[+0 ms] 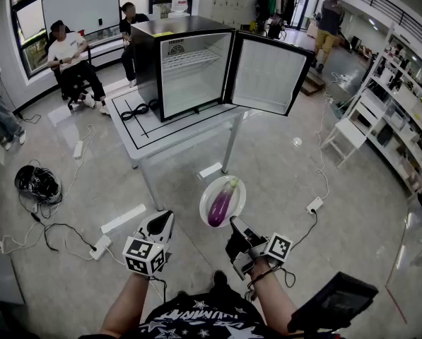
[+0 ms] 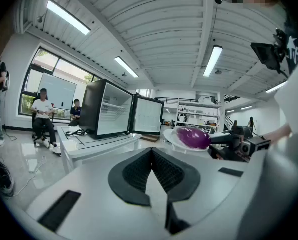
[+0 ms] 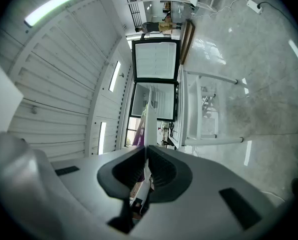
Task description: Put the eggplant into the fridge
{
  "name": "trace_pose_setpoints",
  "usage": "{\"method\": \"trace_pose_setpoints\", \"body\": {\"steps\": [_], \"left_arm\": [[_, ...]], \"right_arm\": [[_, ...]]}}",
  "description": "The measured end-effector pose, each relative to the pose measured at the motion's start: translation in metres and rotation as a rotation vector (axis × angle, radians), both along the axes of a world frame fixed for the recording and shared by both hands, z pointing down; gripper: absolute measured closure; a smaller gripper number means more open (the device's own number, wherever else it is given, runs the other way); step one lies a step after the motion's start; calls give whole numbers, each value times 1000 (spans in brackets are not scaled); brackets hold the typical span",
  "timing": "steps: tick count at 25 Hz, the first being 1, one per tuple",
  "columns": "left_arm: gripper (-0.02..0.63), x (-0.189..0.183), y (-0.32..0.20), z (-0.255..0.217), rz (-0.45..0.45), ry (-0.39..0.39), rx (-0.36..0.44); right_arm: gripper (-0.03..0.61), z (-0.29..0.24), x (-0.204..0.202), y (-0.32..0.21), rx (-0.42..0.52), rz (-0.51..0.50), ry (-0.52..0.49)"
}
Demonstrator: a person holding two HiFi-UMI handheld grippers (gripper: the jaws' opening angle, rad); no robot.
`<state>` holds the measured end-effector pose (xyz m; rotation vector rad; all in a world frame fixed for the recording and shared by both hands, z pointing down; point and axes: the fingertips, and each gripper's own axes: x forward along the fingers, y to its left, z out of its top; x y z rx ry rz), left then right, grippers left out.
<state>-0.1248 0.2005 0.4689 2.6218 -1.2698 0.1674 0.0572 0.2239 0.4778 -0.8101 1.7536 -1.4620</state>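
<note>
A purple eggplant (image 1: pixel 221 202) lies on a white plate (image 1: pixel 208 193) held in the air in front of me, over the floor. My right gripper (image 1: pixel 235 223) is shut on the plate's near rim; in the right gripper view the plate (image 3: pixel 148 126) runs edge-on between the jaws, with a sliver of eggplant (image 3: pixel 138 137) beside it. My left gripper (image 1: pixel 165 217) hangs left of the plate, shut and empty, its jaws (image 2: pixel 150 154) pressed together. From there the eggplant (image 2: pixel 192 137) shows on the right. The black fridge (image 1: pixel 186 66) stands on a grey table (image 1: pixel 143 136), its door (image 1: pixel 267 75) swung open to the right.
A black cable (image 1: pixel 134 110) lies on the table left of the fridge. Power strips (image 1: pixel 101 246) and cords cross the floor, and a dark helmet (image 1: pixel 37 183) lies at left. Two people sit at back left, another stands at back right. White shelving (image 1: pixel 401 111) lines the right.
</note>
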Motion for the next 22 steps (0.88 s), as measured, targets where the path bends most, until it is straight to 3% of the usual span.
{"method": "trace_pose_setpoints", "body": {"steps": [22], "left_arm": [[604,35,-15,-6,41,-1,33]], "right_arm": [[558,3,17,-15,7,-20,33]]}}
